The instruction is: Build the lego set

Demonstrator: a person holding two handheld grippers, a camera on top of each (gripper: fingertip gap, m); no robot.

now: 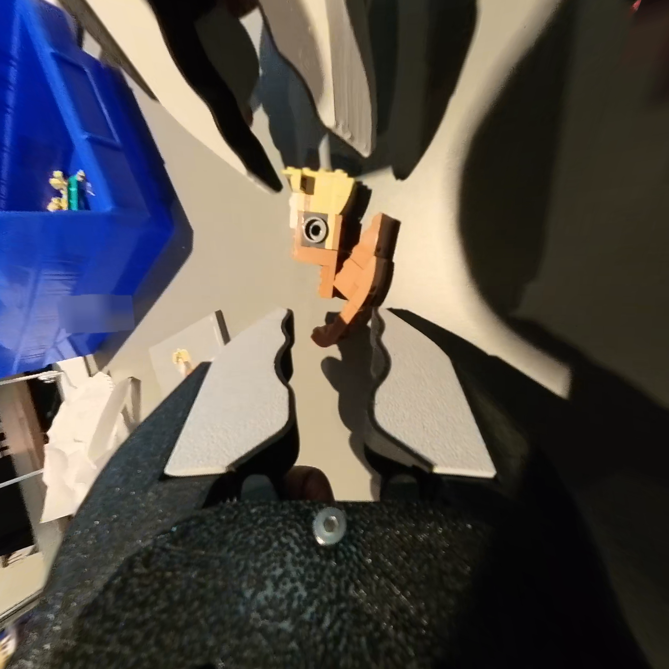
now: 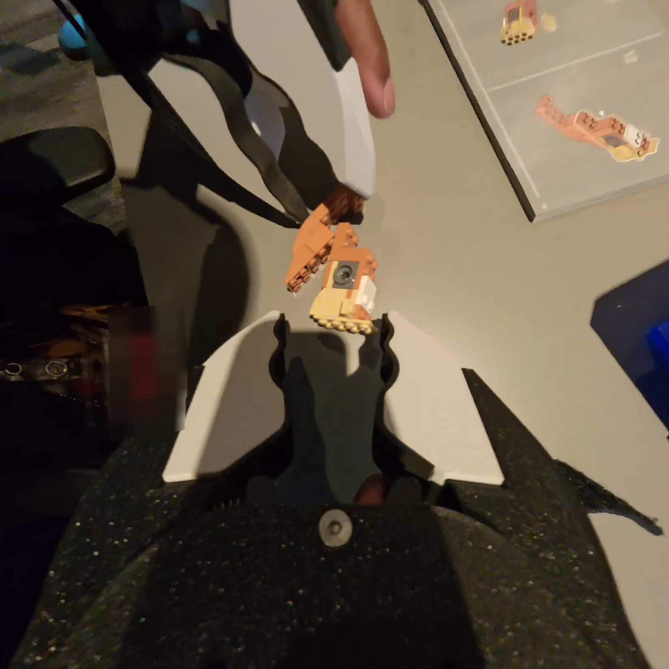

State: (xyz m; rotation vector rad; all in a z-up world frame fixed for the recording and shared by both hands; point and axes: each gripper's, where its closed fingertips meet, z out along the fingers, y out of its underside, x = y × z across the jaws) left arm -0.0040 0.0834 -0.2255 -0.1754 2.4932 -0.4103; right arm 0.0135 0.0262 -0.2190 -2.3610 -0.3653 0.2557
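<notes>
A small lego model (image 1: 336, 253) of tan, orange and dark brown bricks, with a grey round stud plate on its side, hangs just above the grey table (image 1: 235, 253). My left gripper (image 1: 333, 318) grips its dark brown tail end; in the right wrist view this gripper (image 2: 331, 208) has the tail between its tips. My right gripper (image 2: 331, 320) is open, and the model's (image 2: 336, 278) tan end lies between its tips, close to the right finger. In the left wrist view the right gripper (image 1: 311, 173) reaches in from the top.
A blue bin (image 1: 72, 181) with loose pieces stands at the left, and it shows at the right edge of the right wrist view (image 2: 644, 362). An open instruction booklet (image 2: 561, 108) lies at the upper right. A person's finger (image 2: 376, 72) rests on the left gripper. A black chair armrest (image 2: 65, 163) is at the left. The grippers' ends are close to 6 centimeters from one another.
</notes>
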